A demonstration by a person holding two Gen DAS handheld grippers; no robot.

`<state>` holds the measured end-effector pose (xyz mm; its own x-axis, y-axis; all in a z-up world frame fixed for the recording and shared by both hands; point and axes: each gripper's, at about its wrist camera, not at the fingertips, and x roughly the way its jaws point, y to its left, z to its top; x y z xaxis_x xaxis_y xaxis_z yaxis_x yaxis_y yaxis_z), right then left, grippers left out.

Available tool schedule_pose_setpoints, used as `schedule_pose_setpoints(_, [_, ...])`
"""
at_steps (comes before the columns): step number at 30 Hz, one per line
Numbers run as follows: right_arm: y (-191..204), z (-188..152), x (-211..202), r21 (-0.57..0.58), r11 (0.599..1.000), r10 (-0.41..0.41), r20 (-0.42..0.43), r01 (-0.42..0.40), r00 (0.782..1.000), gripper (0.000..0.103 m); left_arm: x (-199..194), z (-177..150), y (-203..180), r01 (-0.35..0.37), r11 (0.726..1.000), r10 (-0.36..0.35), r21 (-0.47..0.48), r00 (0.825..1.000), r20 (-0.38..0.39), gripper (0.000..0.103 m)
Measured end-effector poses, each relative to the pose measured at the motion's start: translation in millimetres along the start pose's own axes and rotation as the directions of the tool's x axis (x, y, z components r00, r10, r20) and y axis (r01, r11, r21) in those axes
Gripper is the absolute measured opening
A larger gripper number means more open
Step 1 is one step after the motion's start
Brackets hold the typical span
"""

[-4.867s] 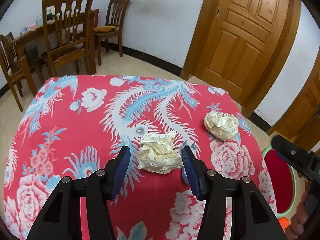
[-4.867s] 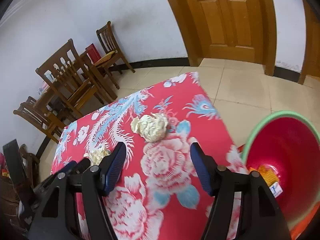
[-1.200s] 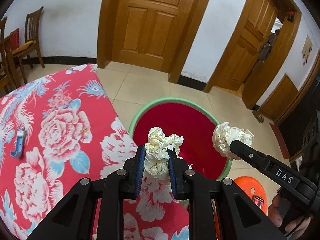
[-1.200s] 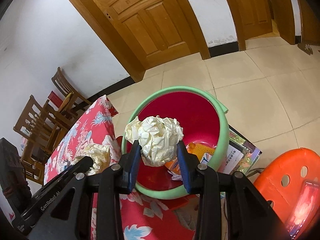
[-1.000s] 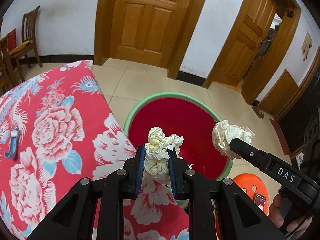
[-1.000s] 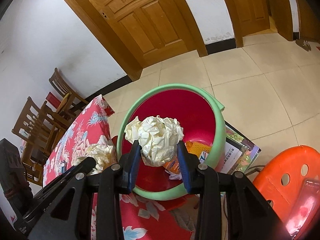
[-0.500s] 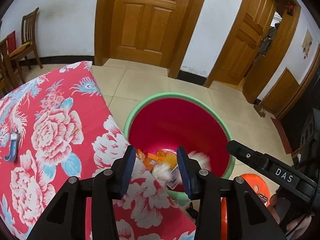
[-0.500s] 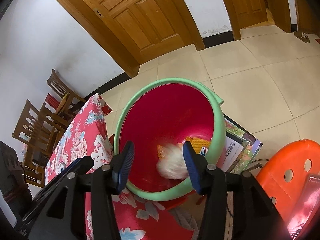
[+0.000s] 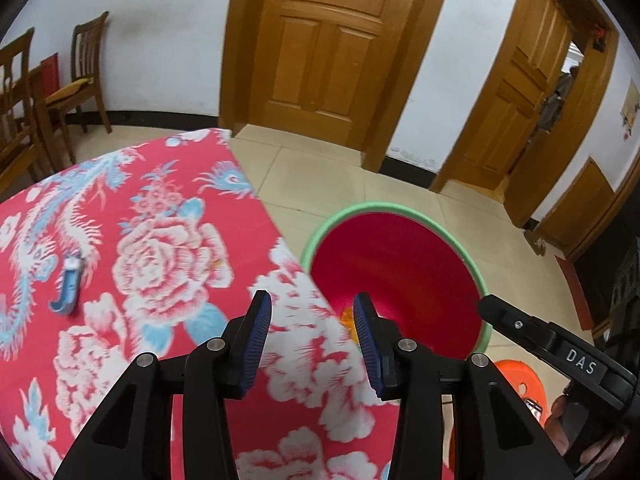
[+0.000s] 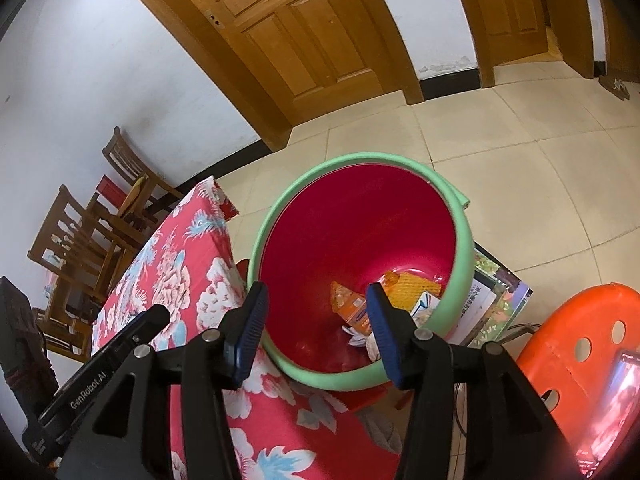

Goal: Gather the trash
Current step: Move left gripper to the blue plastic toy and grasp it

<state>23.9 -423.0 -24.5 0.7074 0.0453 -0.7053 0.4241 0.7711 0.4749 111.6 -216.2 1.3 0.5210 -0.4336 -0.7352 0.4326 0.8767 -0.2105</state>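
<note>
A red bucket with a green rim (image 10: 462, 248) stands on the floor beside the table; it also shows in the left wrist view (image 9: 320, 236). Inside lie orange wrappers (image 10: 350, 306) and a bit of crumpled pale paper (image 10: 360, 338) at the bottom. My right gripper (image 10: 316, 328) is open and empty above the bucket's near side. My left gripper (image 9: 312, 330) is open and empty over the table's edge, next to the bucket. The right gripper's finger (image 9: 520, 330) shows in the left wrist view.
The table has a red flowered cloth (image 9: 140, 248) with a small blue object (image 9: 68, 286) on it. An orange stool (image 10: 580, 344) stands right of the bucket, printed papers (image 10: 496, 292) beside it. Wooden chairs (image 10: 92, 232) and doors (image 9: 328, 48) lie beyond.
Both grippers opened and dropped their crumpled paper balls into the bucket. Both have since opened wider, and the left gripper has pulled back over the table.
</note>
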Motion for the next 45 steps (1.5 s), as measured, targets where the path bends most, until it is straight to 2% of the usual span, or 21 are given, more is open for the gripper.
schedule_pose_setpoints(11, [22.1,-8.1,0.9,-0.037,0.999,0.018,-0.01,-0.019,1.0,0.056,-18.6,-1.2,45.3,-0.091,0.993,0.094,-0.072,0.995,0.032,0.044])
schedule_pose_setpoints(22, [35.7,-13.8,7.4,-0.065,0.998,0.02,-0.033,-0.022,0.999,0.056,-30.1,-1.9,98.3,-0.18,0.973,0.19,-0.146,0.98,0.054,0.044])
schedule_pose_setpoints(36, [47.8,-19.0,23.5,-0.088,0.996,0.001,-0.066,-0.007,0.998,0.056,-17.3,-15.1,158.1,-0.282,0.933,0.29,-0.223,0.957,0.004,0.044])
schedule_pose_setpoints(45, [51.1,-21.0,30.4,-0.094,0.996,-0.012,-0.084,0.004,0.996,0.056,-0.9,-18.7,167.9,-0.299,0.93,0.302,-0.214,0.953,-0.018,0.043])
